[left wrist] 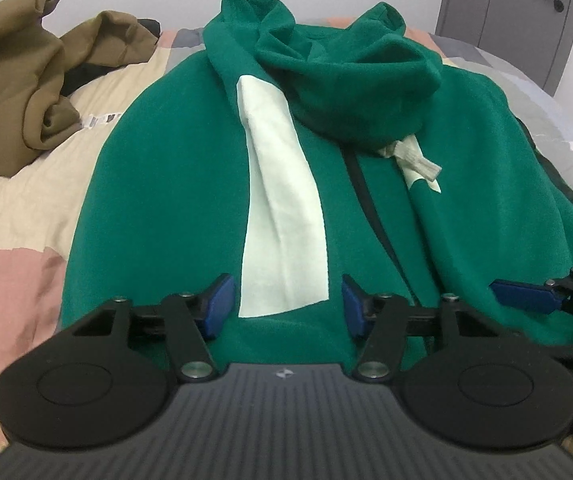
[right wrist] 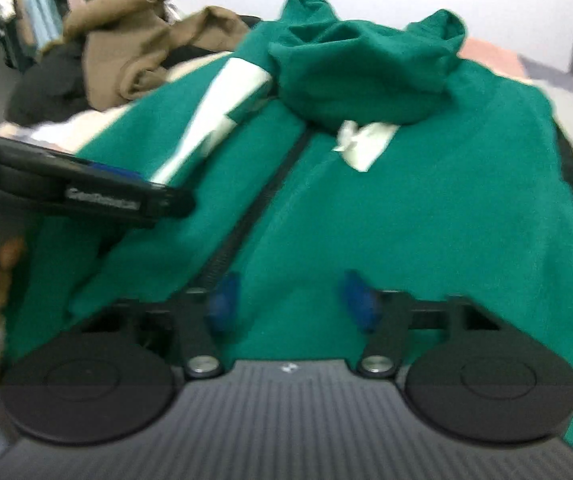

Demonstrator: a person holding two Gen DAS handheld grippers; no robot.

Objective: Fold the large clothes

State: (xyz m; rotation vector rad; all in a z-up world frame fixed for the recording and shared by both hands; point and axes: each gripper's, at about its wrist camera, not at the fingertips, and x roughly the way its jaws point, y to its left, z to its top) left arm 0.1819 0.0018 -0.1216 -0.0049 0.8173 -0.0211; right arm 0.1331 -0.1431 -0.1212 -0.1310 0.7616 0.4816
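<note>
My left gripper [left wrist: 284, 304] and right gripper [right wrist: 292, 300] are both apart, clamping nothing. The green hoodie [left wrist: 190, 184] runs lengthwise toward 12 o'clock, its bottom edge right under both.

Two fisheye cameras, one on each handheld gripper, look forward and down along their blue-padded fingers at a green hooded jacket [left wrist: 174, 184] spread on a bed [left wrist: 18, 200]. Both sit close over the hem nearest the lens, facing the hood and the wall beyond. The left view is sharp; the right is blurred. Both share the jacket, its zip and the brown garment [right wrist: 134, 56] behind; each catches the other gripper at its edge.
</note>
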